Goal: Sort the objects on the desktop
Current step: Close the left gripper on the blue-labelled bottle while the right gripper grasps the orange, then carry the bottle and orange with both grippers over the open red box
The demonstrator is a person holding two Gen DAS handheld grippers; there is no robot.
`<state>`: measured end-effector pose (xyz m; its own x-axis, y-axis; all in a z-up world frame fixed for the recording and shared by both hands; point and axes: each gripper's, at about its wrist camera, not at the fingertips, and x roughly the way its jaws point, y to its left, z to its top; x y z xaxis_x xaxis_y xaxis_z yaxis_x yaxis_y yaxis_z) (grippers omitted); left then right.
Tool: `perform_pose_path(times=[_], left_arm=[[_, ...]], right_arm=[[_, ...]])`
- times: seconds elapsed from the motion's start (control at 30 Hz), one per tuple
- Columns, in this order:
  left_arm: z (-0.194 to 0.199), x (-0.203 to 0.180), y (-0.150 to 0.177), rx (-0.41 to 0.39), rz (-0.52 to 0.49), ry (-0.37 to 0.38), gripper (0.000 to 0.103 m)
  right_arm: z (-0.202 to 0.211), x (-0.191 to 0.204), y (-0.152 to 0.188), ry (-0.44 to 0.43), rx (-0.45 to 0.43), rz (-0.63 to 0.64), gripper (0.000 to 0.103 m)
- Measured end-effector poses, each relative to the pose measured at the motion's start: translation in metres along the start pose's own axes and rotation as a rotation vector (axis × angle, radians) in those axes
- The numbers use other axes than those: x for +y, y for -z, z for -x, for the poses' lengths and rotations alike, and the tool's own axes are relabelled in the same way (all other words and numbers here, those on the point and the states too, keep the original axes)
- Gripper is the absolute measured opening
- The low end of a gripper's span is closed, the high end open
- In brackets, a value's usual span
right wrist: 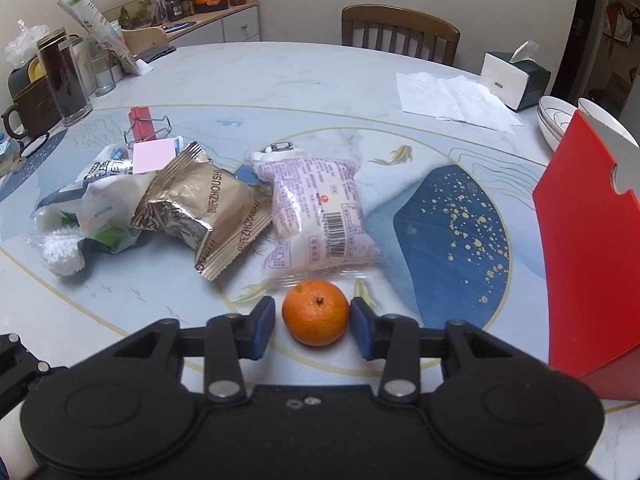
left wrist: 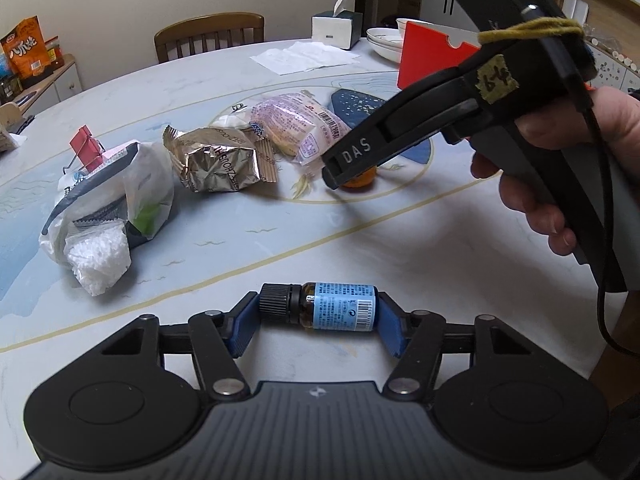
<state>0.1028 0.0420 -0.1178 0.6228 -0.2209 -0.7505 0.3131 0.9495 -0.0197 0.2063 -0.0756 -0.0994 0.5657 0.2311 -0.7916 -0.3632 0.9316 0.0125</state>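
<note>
My left gripper (left wrist: 318,320) is shut on a small brown bottle with a blue label and black cap (left wrist: 320,306), held sideways just above the table. My right gripper (right wrist: 314,322) is open around an orange mandarin (right wrist: 315,307) that rests on the table; the right pad touches it, the left pad stands slightly apart. In the left wrist view the right gripper's body (left wrist: 400,136) hangs over the mandarin (left wrist: 360,180). A gold snack packet (right wrist: 204,216), a pink-printed bread packet (right wrist: 316,216) and a white bag with a red clip (right wrist: 92,200) lie behind.
A red box (right wrist: 588,240) stands at the right. White bowls (right wrist: 560,116), a tissue box (right wrist: 512,76) and loose tissue (right wrist: 452,96) are at the back right. Jars and a mug (right wrist: 60,80) crowd the back left. A chair (right wrist: 400,28) stands behind the table.
</note>
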Motion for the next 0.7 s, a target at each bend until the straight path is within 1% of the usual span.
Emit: perform_pose_path(times=[0.03,0.17,0.3,0.7], left_arm=[[-0.001,0.001,-0.001,0.000,0.002,0.004,0.061],[-0.002,0.004,-0.003,-0.001,0.004,0.021,0.061],[-0.004,0.009,-0.007,-0.009,0.011,0.022,0.061],[0.005,0.021,-0.029,-0.075,-0.004,0.046,0.061]], right_arm=[[0.000,0.000,0.000,0.003,-0.001,-0.001,0.036],[0.001,-0.002,-0.001,0.004,0.006,-0.011,0.035],[0.008,-0.003,0.000,0.010,0.004,-0.023,0.035],[0.039,-0.013,-0.002,0.036,-0.028,-0.090,0.035]])
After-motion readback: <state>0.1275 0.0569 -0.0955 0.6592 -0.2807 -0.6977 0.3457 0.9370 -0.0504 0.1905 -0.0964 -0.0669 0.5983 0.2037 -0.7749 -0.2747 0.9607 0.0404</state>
